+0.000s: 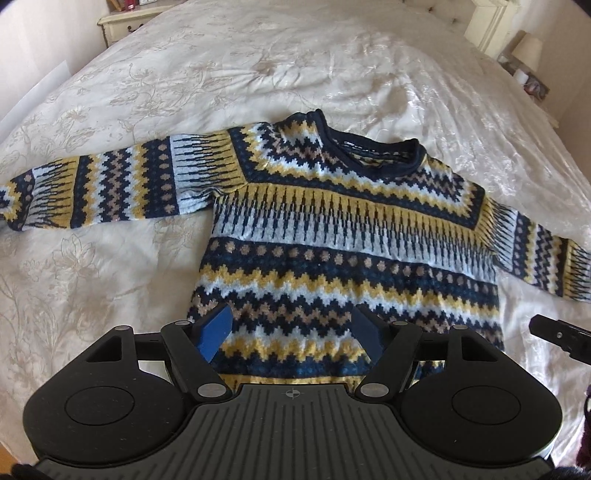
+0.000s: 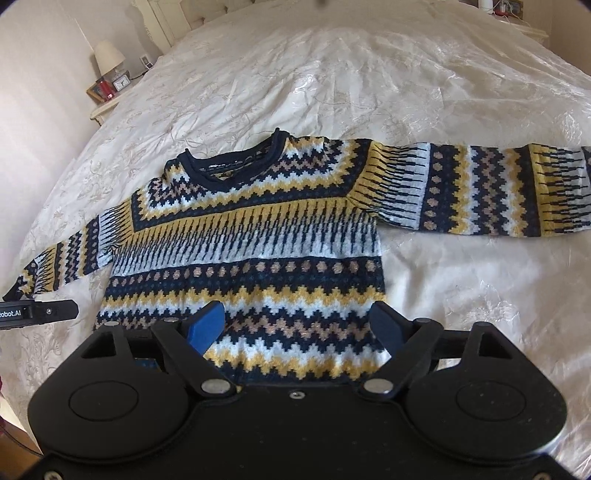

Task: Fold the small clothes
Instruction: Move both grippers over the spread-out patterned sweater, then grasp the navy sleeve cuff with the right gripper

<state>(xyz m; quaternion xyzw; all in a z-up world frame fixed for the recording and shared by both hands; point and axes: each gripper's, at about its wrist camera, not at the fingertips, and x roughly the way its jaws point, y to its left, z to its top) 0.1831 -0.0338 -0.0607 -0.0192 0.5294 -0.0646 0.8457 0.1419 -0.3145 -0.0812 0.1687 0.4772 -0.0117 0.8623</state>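
Observation:
A small knitted sweater point(image 1: 332, 240) point(image 2: 251, 251) with navy, yellow, white and tan zigzag bands lies flat, front up, on the bed, both sleeves spread sideways and the navy collar point(image 1: 369, 155) on the far side. My left gripper point(image 1: 291, 328) hangs open over the lower left part of the body near the hem, its blue pads point(image 1: 216, 332) apart with the knit showing between them. My right gripper point(image 2: 295, 325) stands open over the lower right part of the body. Each gripper's tip shows at the edge of the other view: right gripper point(image 1: 554, 336), left gripper point(image 2: 40, 314).
A cream embroidered bedspread point(image 1: 258, 74) point(image 2: 369, 74) covers the whole bed around the sweater. A bedside table point(image 1: 125, 22) stands at one far corner. A lamp point(image 2: 109, 55) with a clock and small items stands at the other, next to a white headboard point(image 2: 162, 22).

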